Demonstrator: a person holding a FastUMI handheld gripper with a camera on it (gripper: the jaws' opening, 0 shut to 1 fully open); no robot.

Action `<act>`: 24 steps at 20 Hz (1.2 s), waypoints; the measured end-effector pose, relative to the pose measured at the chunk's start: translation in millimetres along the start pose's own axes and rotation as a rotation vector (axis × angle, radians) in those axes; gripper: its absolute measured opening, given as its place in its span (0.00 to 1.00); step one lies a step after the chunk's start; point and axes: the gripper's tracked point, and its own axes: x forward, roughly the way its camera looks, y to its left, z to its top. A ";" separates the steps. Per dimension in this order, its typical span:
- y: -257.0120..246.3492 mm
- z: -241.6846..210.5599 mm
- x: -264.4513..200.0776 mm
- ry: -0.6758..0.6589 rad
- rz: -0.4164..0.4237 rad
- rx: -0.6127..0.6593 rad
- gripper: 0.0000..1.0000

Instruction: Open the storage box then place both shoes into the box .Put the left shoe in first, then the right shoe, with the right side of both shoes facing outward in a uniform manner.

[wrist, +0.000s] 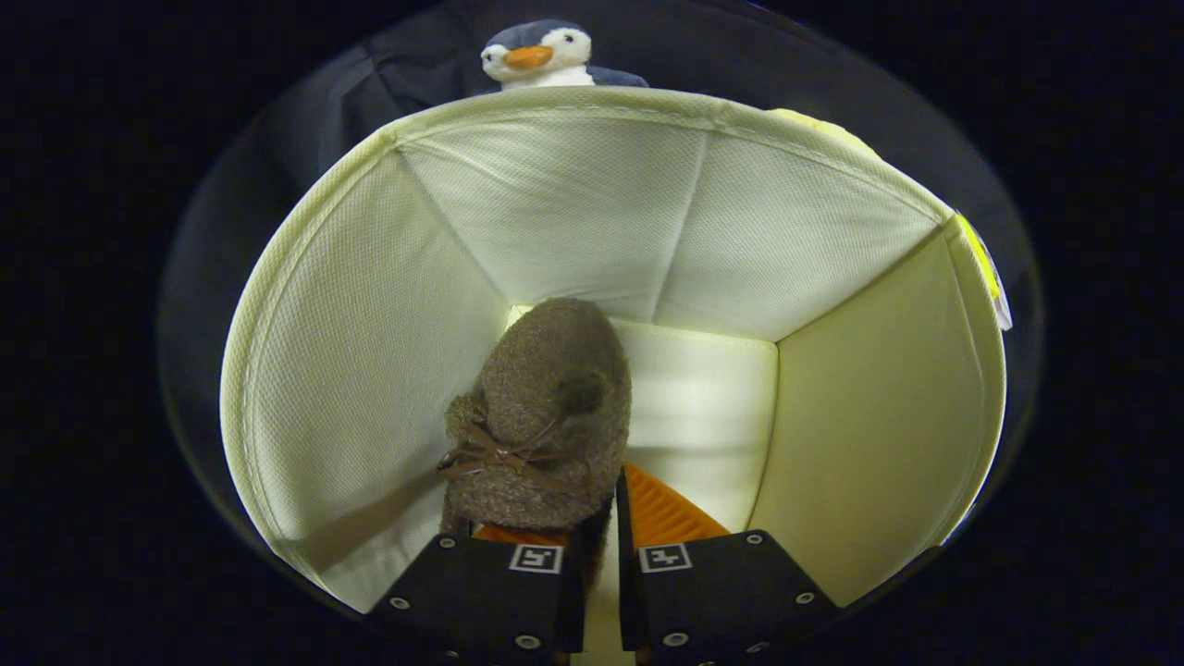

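Jaws (592,555) nearly closed, pinching heel of brown fuzzy shoe (546,416), low centre-left inside the open cream storage box (351,305). Likely first-shoe placement; next: release, withdraw. Toy penguin (536,54) behind the rim, top.

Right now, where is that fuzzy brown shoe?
In the gripper view, the fuzzy brown shoe sits inside the cream fabric storage box, near its left wall, held by the tongs.
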 end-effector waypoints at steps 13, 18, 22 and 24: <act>-18.5 -1.1 -130.3 -0.160 0.280 -0.059 0.80; -101.0 -6.3 -164.0 -0.260 0.236 -0.025 0.88; -198.7 -32.5 -157.1 -0.260 0.111 0.055 0.94; -244.5 -49.9 -151.0 -0.242 0.057 0.101 0.96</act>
